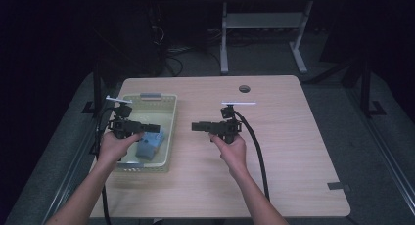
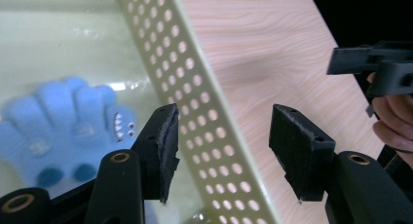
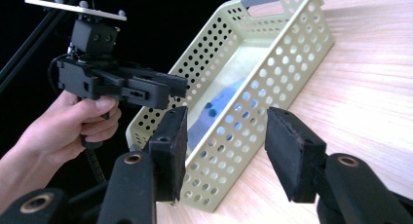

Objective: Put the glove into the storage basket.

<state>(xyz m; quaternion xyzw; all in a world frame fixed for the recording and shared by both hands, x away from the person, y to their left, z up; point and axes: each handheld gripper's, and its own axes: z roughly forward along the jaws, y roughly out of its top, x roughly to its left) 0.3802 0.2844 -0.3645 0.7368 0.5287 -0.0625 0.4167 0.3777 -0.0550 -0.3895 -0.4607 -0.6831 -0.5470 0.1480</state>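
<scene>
Left tool [image 2: 221, 141] has its jaws apart with nothing between them, hovering over the basket [image 2: 195, 83] wall. Blue plush toy [image 2: 68, 121] lies inside the basket. Right tool [image 3: 224, 146] is also gaping and empty, over the bench [image 1: 274, 137] just beside the basket.

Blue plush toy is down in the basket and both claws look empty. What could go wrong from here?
1. The left claw hangs open above the basket near its perforated side wall; a careless pull-away could catch the rim and drag or tip it.
2. The right claw points at that same wall from the bare table; pushing forward may shove the basket.
3. The blue plush toy lies loose, so a jolt could shift it.
</scene>
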